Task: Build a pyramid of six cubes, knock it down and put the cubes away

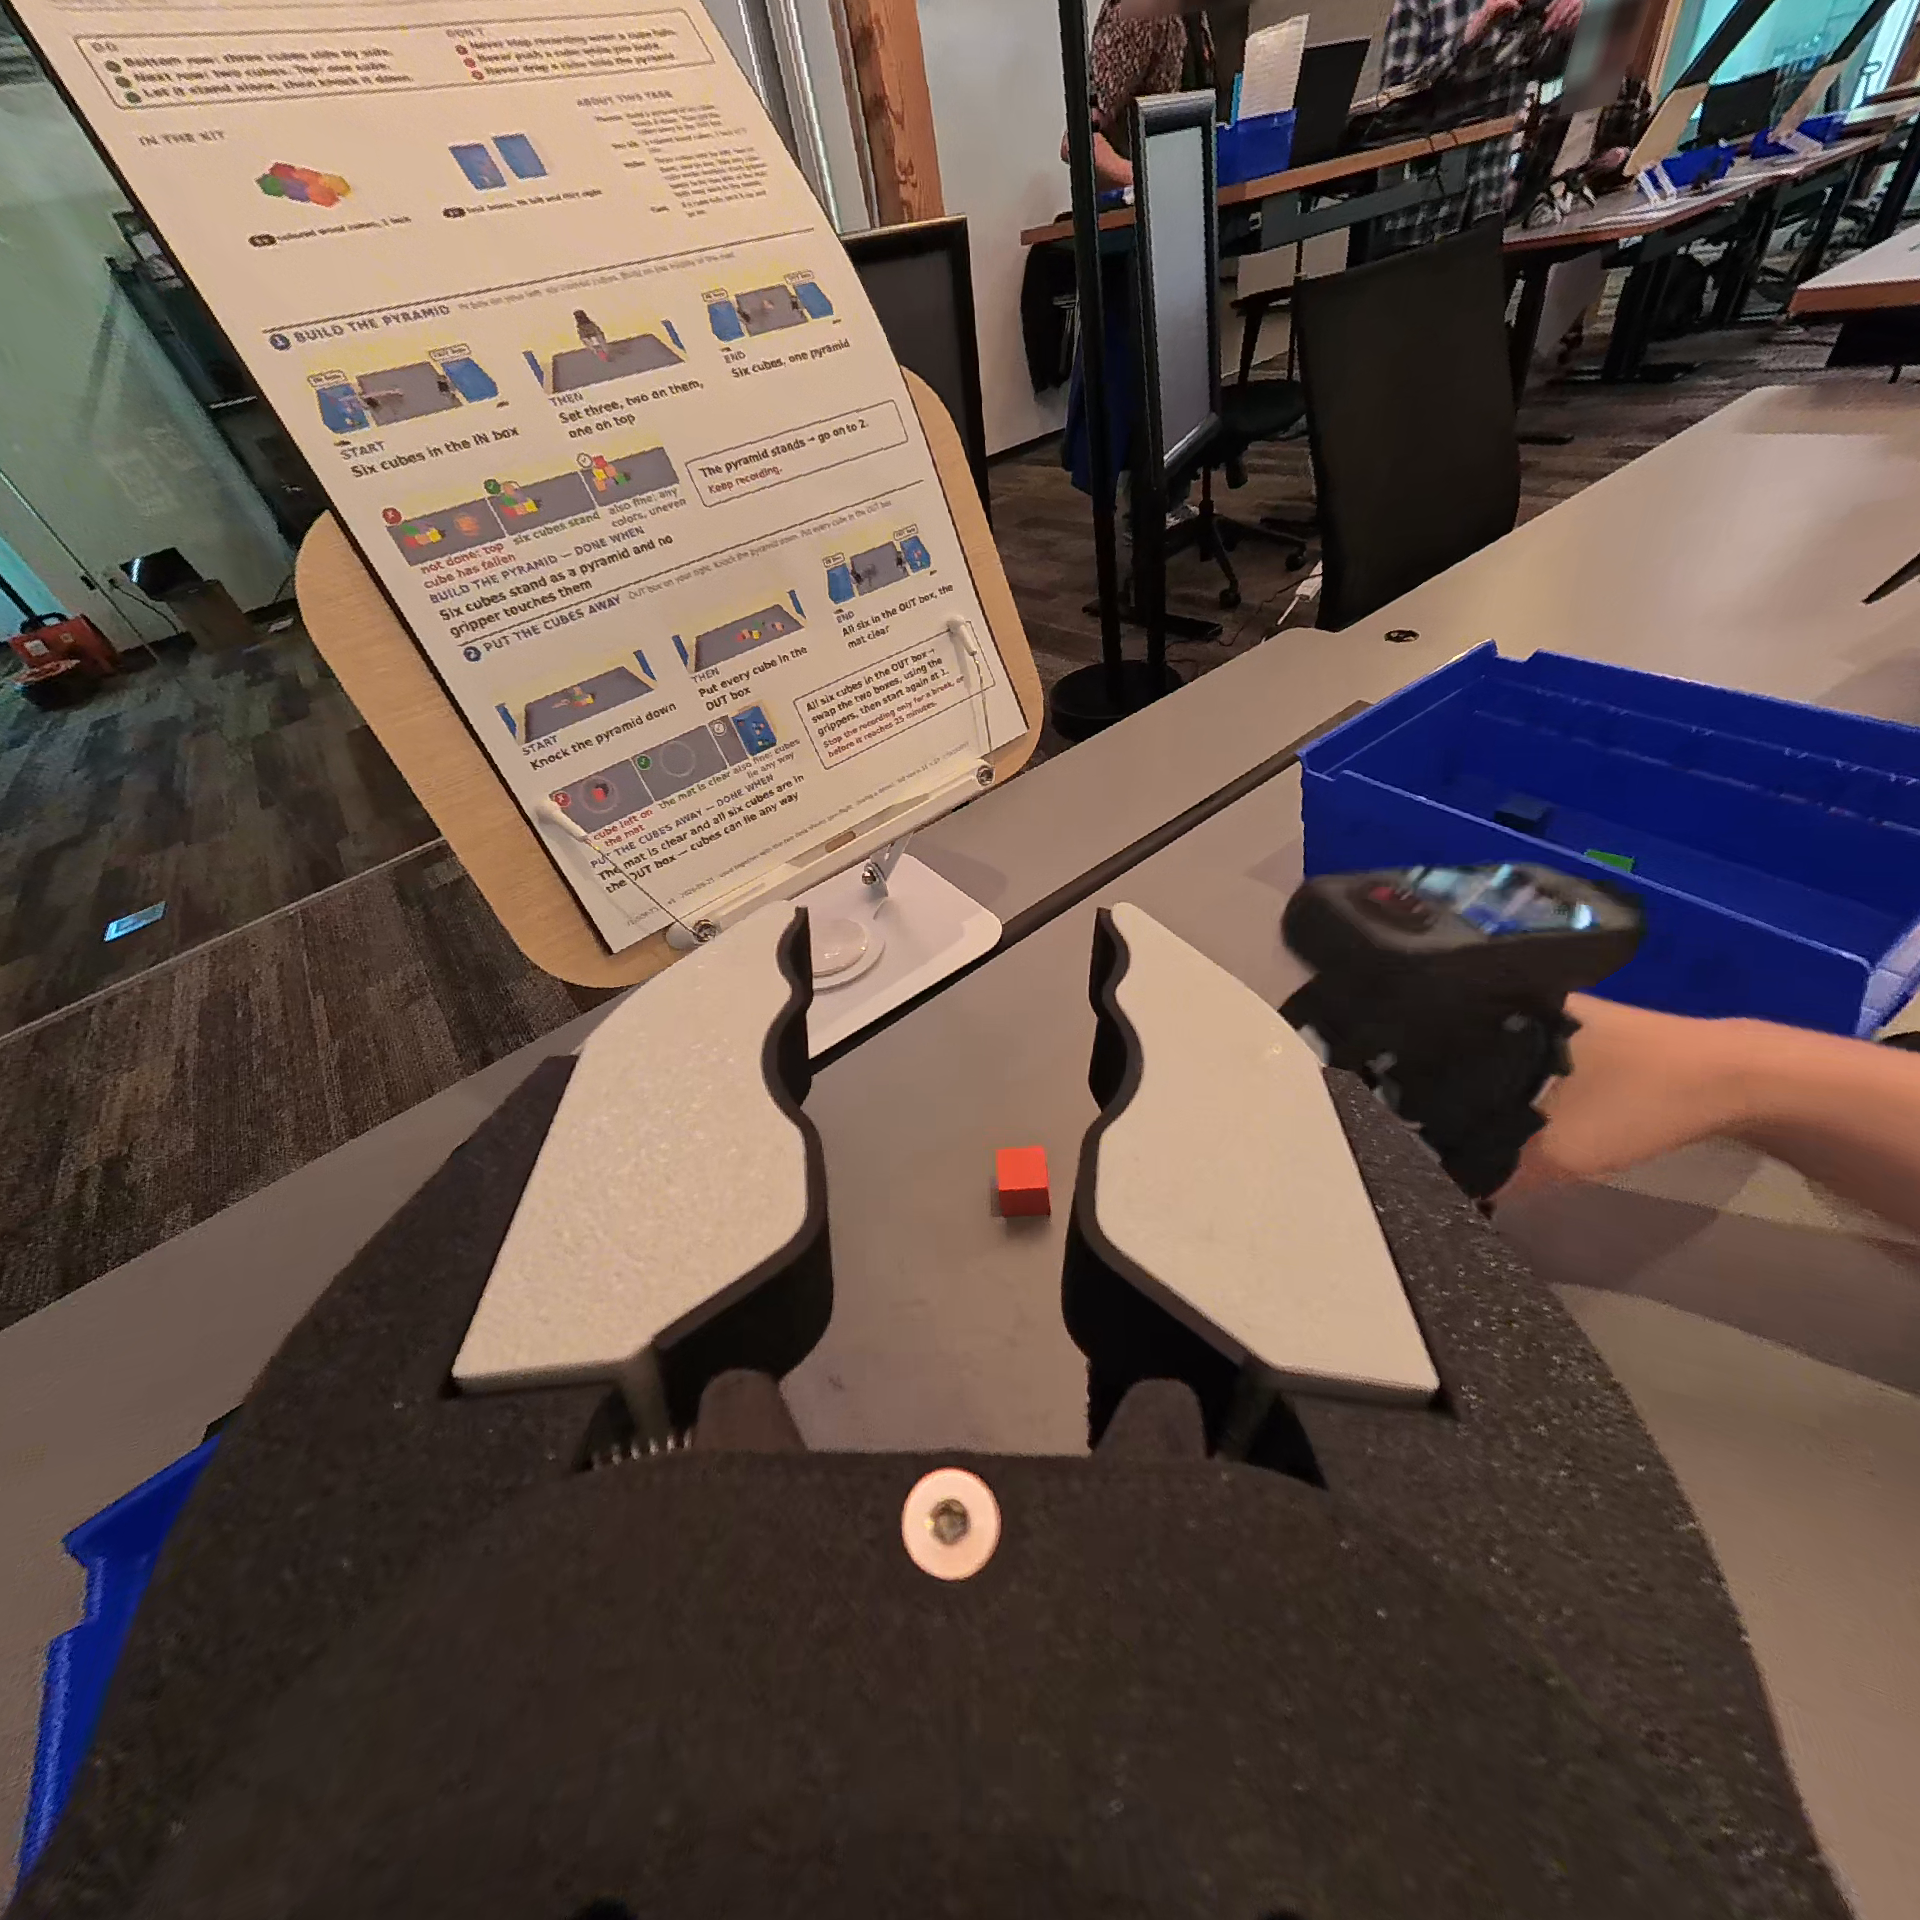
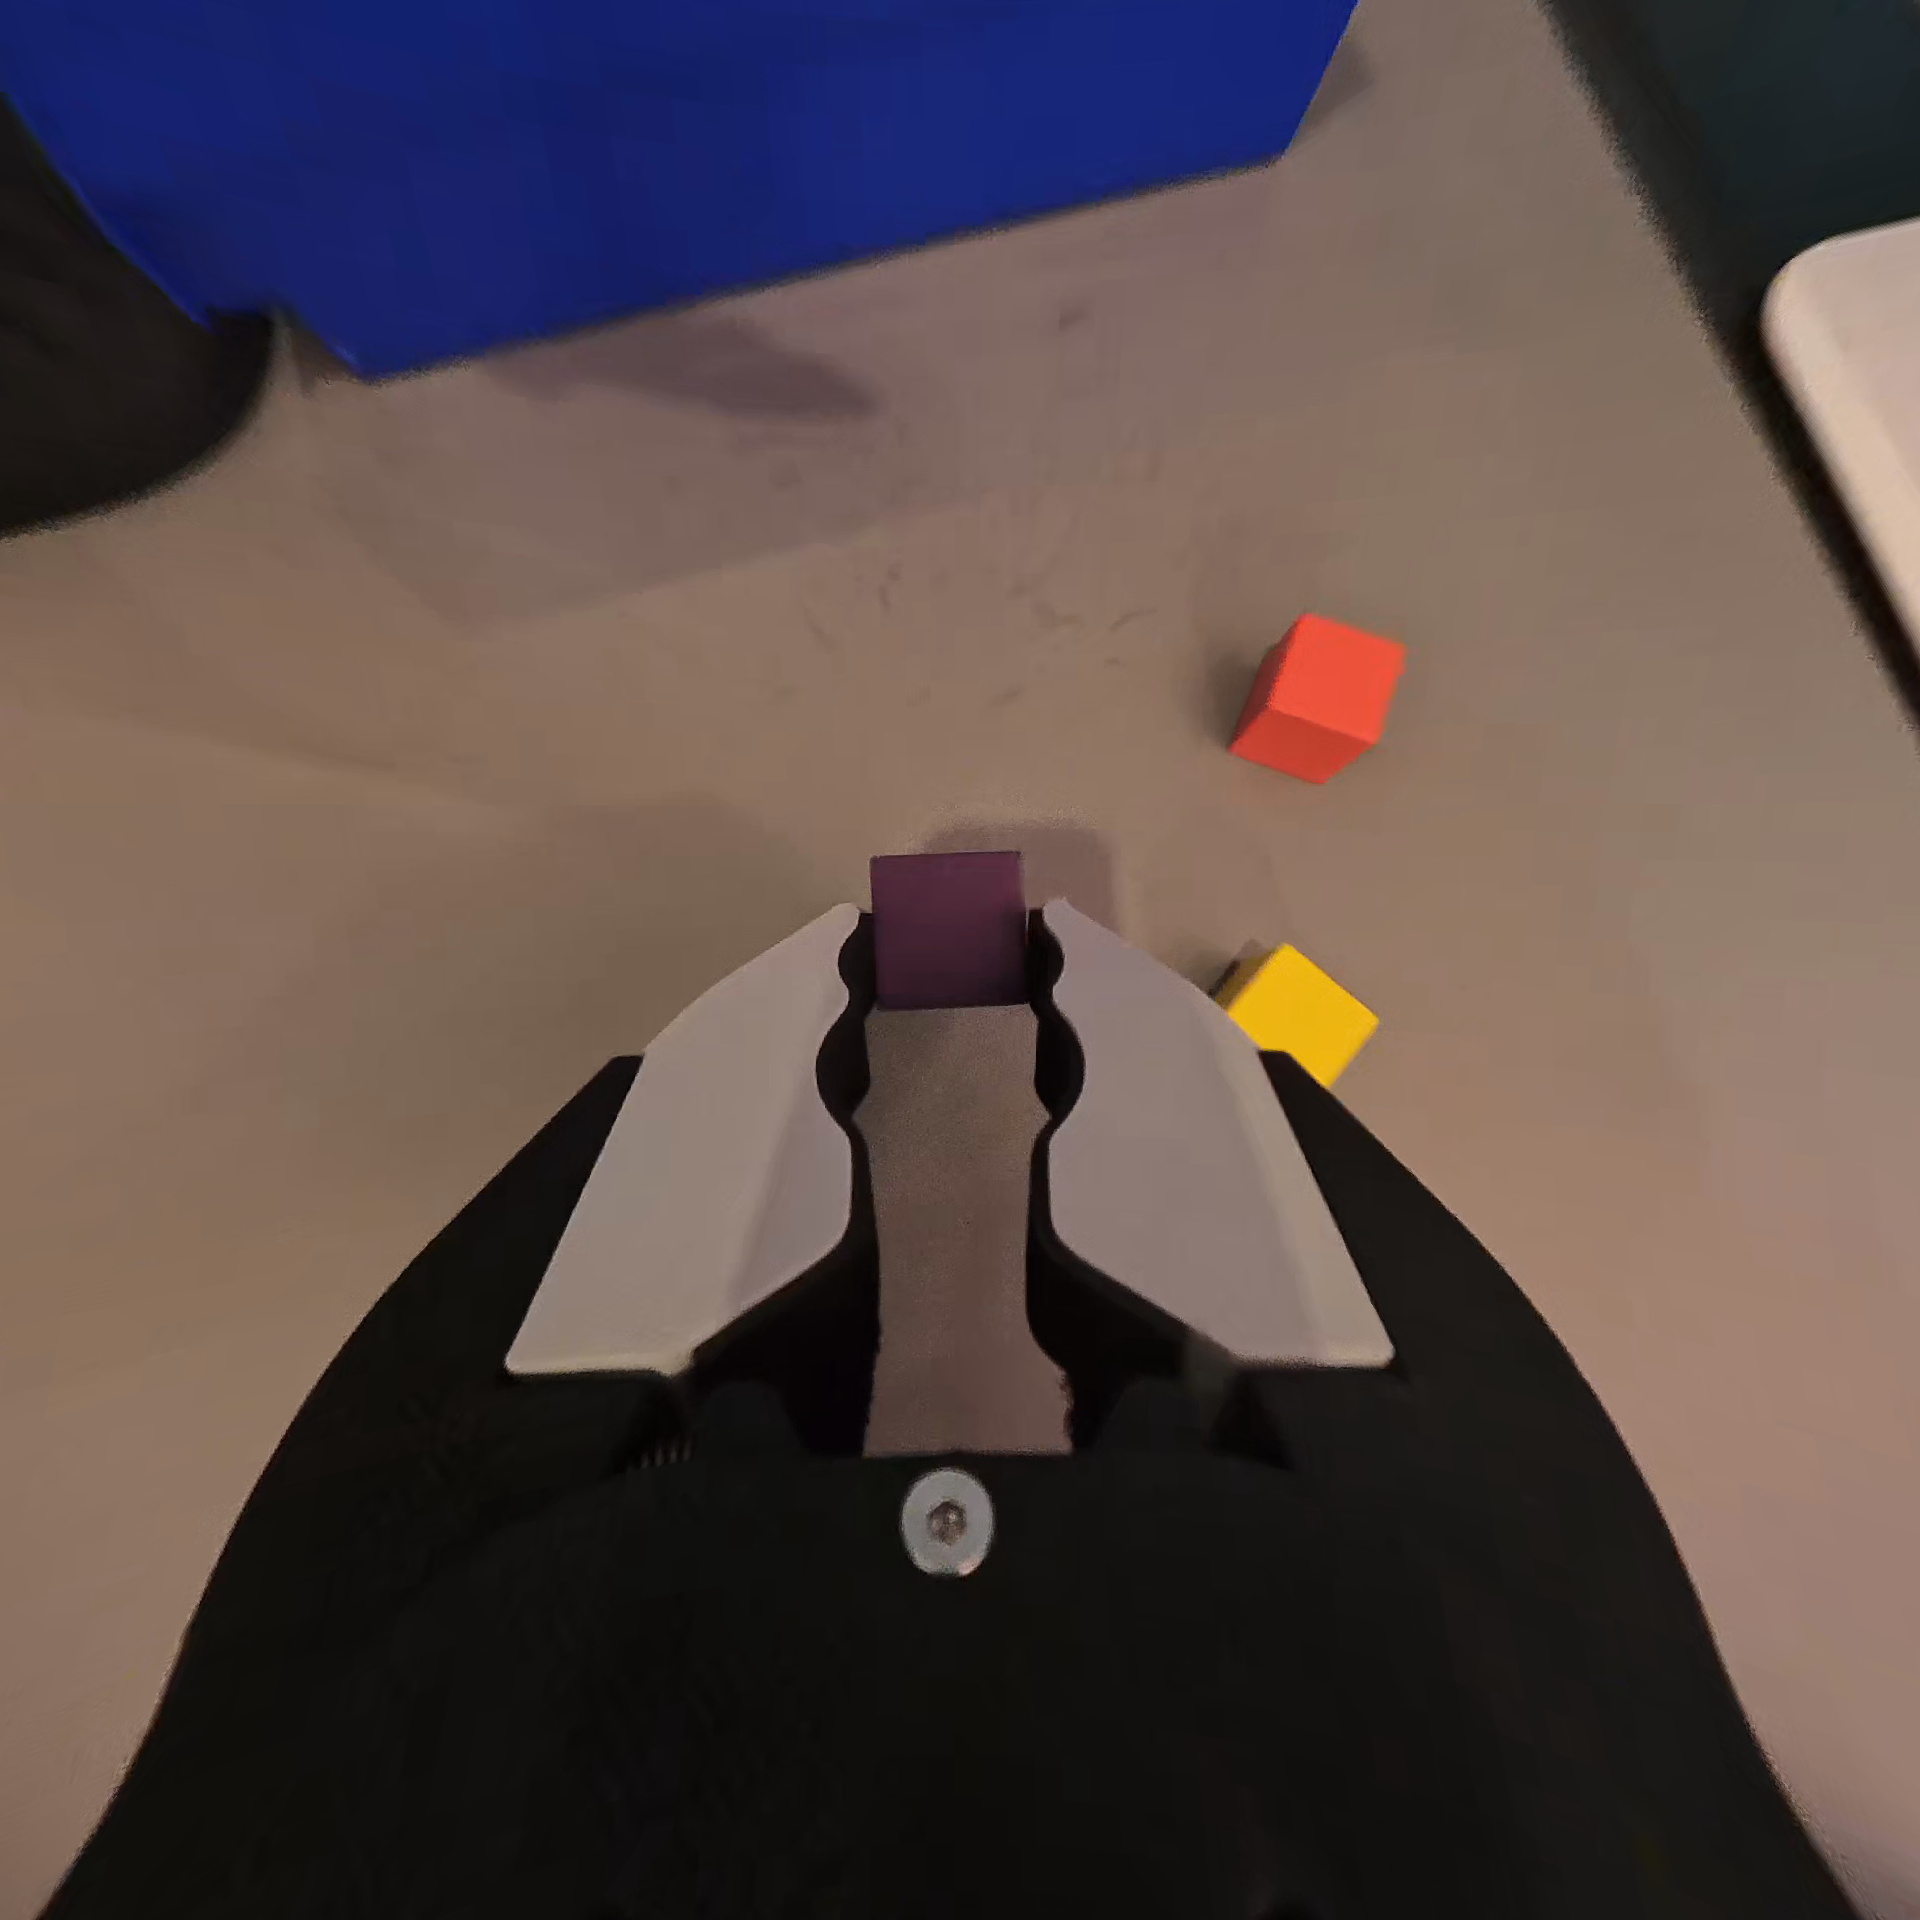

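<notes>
Shows a printed instruction sheet (image 1: 540, 447) tilted back against a rounded wooden board (image 1: 384, 727), propped on a white stand base (image 1: 914, 935) at the far edge of the grey table (image 1: 1662, 540). Right of the board, places a black pole (image 1: 1086, 312), a monitor (image 1: 1179, 281) seen edge-on and a black office chair (image 1: 1403, 416), with long desks (image 1: 1351, 177) beyond. Left of the board, shows dark carpet (image 1: 208, 987) and a red item (image 1: 62, 644) on it, too blurred to identify.

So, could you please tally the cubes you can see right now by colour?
Purple cube: 1
Orange-red cube: 1
Yellow cube: 1
Green cube: 1
Dark blue cube: 1
Total: 5 cubes
</notes>
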{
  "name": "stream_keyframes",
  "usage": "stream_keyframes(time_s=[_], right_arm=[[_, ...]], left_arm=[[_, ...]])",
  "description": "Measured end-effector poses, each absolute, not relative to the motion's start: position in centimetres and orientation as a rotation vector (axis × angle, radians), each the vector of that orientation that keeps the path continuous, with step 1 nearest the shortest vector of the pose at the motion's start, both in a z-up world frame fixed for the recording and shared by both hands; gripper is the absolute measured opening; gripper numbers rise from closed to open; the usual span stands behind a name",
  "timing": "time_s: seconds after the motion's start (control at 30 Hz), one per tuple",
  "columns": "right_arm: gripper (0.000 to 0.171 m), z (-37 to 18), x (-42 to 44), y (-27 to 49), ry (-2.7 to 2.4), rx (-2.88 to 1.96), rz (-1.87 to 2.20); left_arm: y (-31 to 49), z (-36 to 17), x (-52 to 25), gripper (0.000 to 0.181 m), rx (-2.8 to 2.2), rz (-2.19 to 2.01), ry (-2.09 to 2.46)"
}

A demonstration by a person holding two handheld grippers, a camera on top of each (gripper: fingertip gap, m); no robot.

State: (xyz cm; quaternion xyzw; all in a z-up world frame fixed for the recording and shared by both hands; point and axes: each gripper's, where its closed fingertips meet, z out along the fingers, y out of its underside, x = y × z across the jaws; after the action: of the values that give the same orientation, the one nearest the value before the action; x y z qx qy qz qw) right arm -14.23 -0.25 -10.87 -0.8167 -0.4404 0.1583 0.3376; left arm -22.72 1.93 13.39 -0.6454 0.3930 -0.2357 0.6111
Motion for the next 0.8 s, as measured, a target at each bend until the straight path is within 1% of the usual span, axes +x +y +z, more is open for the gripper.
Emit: stream_keyframes(time_s=[0.07,0.13,0.2,0.27,0.3,0.37,0.47,0.6,0.73,0.8], right_arm=[[0.029,-7.2,-12.4,-0.9,-1.075,-2.079,0.343],[0.029,-2.8,-8.6,-1.6,-0.979,-2.033,0.217],[0.029,0.9,-2.8,-2.3,-0.818,-2.025,0.092],[0.029,2.1,4.6,-3.0,-0.611,-2.097,-0.015],[0.029,1.6,8.5,-3.6,-0.506,-2.162,-0.065],[0.029,-1.2,15.7,-5.2,-0.298,-2.304,-0.156],[0.030,-7.2,22.1,-8.5,-0.090,-2.524,-0.209],[0.030,-11.2,24.8,-10.8,0.037,-2.646,-0.275],[0.031,-12.0,26.7,-11.1,0.117,-2.683,-0.400],[0.046,-10.8,26.3,-10.2,0.125,-2.641,-0.395]], left_arm=[[1.9,13.4,-22.8,0.051,-1.488,-0.545,0.906],[1.9,13.4,-22.8,0.051,-1.490,-0.544,0.904],[1.9,13.5,-22.9,0.051,-1.488,-0.546,0.901],[1.9,13.6,-22.9,0.051,-1.486,-0.547,0.897],[1.9,13.6,-23.0,0.051,-1.486,-0.547,0.895],[1.8,13.6,-22.9,0.051,-1.488,-0.550,0.897],[1.6,13.7,-22.8,0.051,-1.484,-0.550,0.902],[1.5,13.7,-22.7,0.051,-1.482,-0.554,0.900],[1.5,13.5,-22.7,0.051,-1.491,-0.551,0.906],[1.5,13.6,-22.8,0.051,-1.487,-0.552,0.903]])
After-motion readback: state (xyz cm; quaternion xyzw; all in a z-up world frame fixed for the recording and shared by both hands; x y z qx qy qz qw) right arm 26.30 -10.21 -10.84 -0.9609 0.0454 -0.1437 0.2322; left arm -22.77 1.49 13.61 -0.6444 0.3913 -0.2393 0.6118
